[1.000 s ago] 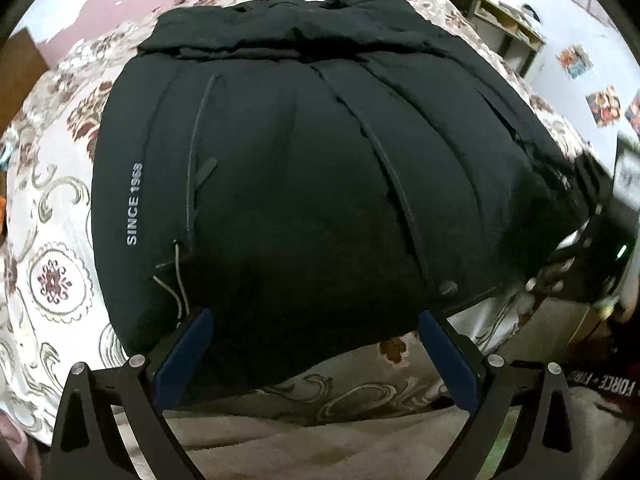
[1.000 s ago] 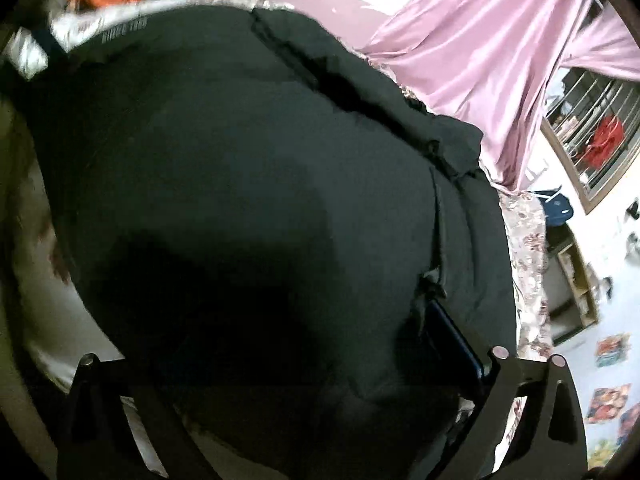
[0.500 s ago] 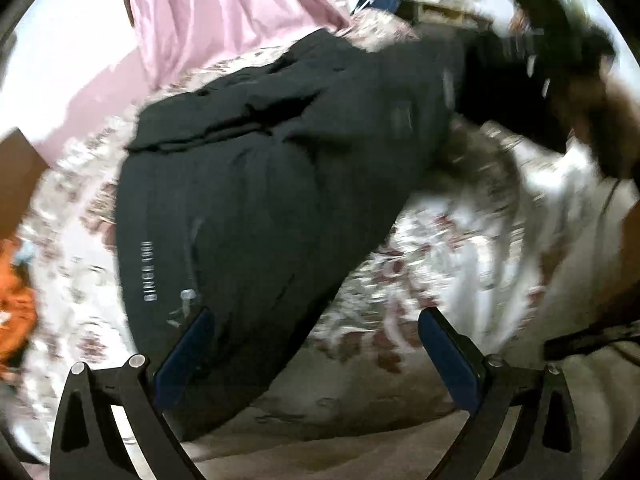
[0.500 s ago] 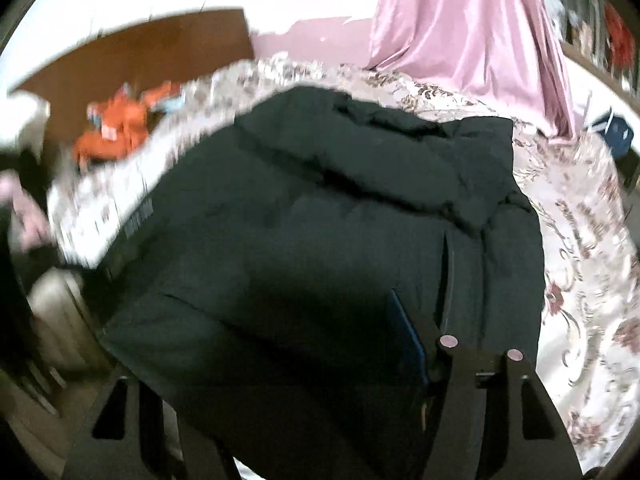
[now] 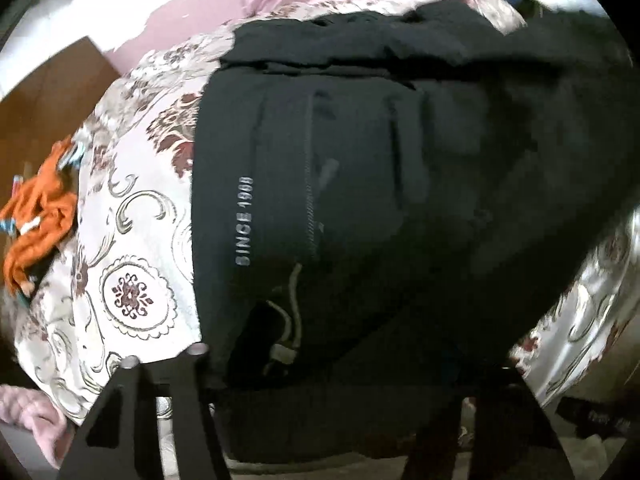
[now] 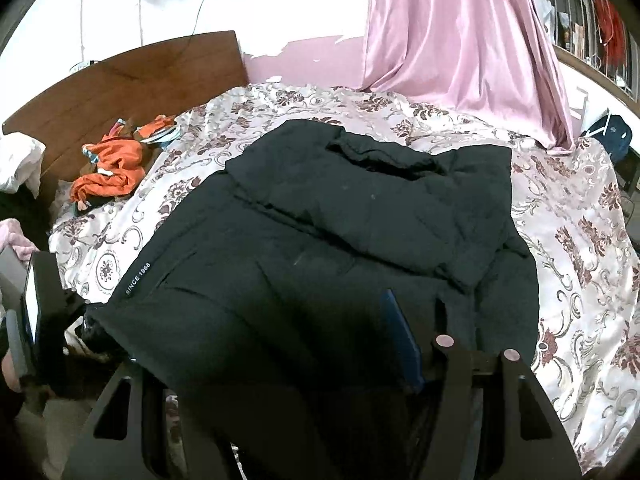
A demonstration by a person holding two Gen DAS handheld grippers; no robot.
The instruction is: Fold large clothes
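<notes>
A large black padded jacket [image 6: 360, 240] printed "SINCE 1968" lies spread on the floral bedspread [image 6: 580, 240], hood at the far end. In the left wrist view the jacket [image 5: 400, 180] fills the frame. My left gripper [image 5: 340, 392] has closed in on the jacket's bottom hem, with fabric bunched between the fingers. My right gripper [image 6: 280, 360] also holds the hem, its blue pad [image 6: 400, 340] pressed into the fabric. The left gripper [image 6: 36, 320] shows at the left edge of the right wrist view.
Orange clothing [image 6: 116, 160] lies by the wooden headboard [image 6: 120, 80] at the far left. A pink curtain [image 6: 460, 40] hangs behind the bed. A shelf and dark bag [image 6: 612, 136] stand at the right. The bed edge runs below the hem.
Both grippers pulled back and rose; the left gripper went from wide open beside the hem to closed on it. The right gripper kept its hold on the hem.
</notes>
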